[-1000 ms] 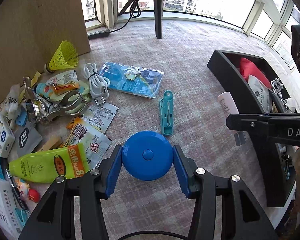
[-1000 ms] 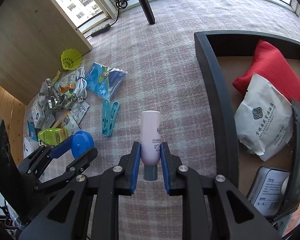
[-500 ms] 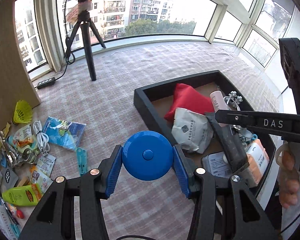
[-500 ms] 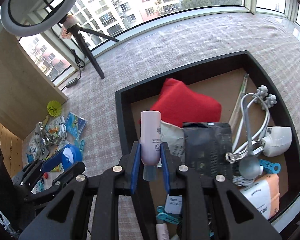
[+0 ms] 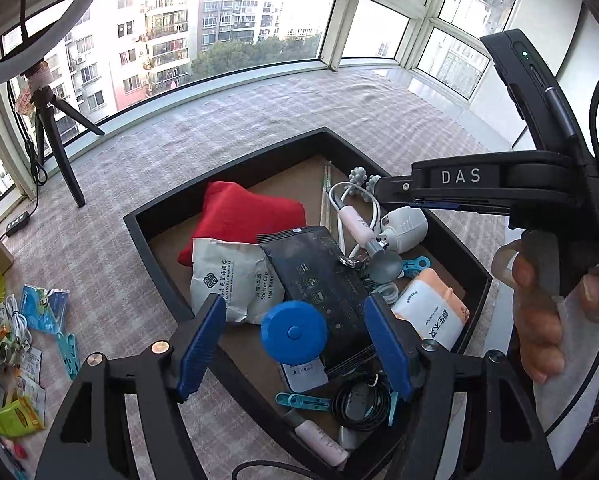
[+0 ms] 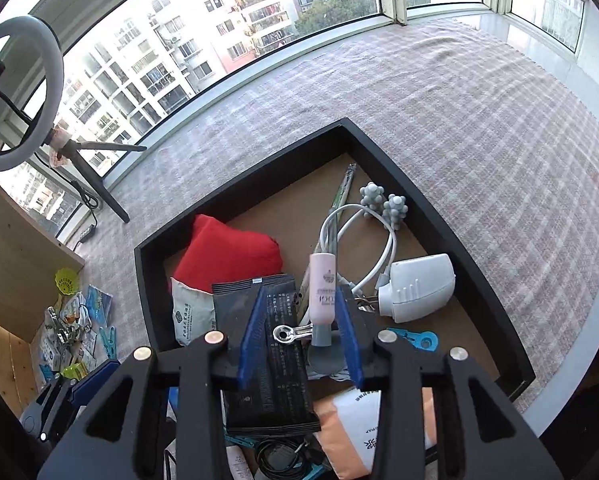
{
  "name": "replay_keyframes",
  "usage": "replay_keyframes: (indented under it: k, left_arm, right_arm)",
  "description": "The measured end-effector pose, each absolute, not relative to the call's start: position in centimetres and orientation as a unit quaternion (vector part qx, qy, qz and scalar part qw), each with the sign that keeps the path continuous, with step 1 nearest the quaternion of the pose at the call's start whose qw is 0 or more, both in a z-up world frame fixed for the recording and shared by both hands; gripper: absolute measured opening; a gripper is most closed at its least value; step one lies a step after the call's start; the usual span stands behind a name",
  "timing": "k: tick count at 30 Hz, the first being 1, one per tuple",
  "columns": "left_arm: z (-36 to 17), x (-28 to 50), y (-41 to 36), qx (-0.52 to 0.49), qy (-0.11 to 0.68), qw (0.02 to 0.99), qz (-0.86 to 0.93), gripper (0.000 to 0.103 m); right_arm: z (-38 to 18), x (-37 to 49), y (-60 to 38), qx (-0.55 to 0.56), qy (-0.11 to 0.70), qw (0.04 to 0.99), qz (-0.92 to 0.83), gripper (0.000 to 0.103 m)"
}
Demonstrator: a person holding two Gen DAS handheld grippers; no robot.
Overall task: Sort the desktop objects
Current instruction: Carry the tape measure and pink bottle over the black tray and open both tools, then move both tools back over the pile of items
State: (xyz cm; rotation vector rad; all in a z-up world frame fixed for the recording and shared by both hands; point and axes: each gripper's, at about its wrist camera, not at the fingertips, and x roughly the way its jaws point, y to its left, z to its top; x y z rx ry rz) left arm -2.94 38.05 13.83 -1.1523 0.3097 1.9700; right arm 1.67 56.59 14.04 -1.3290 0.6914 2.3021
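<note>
Two tools hang over the same black tray [image 5: 155, 248], and both are letting go. The left tool [image 5: 295, 336] has its blue pads spread wide and its jaws are opening; the round blue tape measure [image 5: 294, 332] sits between them with clear gaps on either side, no pad touching it, above the black packet [image 5: 319, 272] inside the tray. The right tool [image 6: 299, 332] is opening too: the pink tube [image 6: 324, 288] stands between its pads, close to the right one, apparently free of both, though that contact is hard to judge. It is cap down over the tray's middle. Both tools point steeply down into the tray, which I judge is deliberate, so that each item drops inside the walls instead of onto the cloth.

The tray already holds a red pouch [image 5: 239, 216], a white shower-cap packet [image 5: 235, 276], a white charger with its cable [image 6: 415, 288] and an orange-and-white pack [image 5: 431, 316].

Unsorted items remain in a heap [image 5: 15, 344] well apart, to the left. The tabletop [image 6: 479, 128] is covered in pale checked cloth, slightly rumpled. Beyond it runs a curved bay of windows onto apartment blocks; a ring light on a tripod [image 6: 19, 92] stands by the glass.
</note>
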Motion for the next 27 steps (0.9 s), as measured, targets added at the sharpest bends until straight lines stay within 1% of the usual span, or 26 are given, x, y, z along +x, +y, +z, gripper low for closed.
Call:
replay_keyframes:
  k: [3, 12, 27]
  left_arm:
    - [13.7, -3.6, 37.4, -0.463, 0.121, 0.398, 0.783, 0.069]
    - [13.1, -7.5, 33.0, -0.474, 0.098, 0.341, 0.806, 0.068]
    - [10.4, -14.3, 24.4, -0.503, 0.073, 0.231, 0.829, 0.068]
  right_arm:
    - [14.5, 1.2, 55.4, -0.473, 0.234, 0.190, 0.828, 0.035]
    - [14.0, -1.2, 51.7, -0.486, 0.229, 0.146, 0.831, 0.035]
    - [11.5, -5.8, 42.2, -0.520, 0.181, 0.056, 0.833, 0.035]
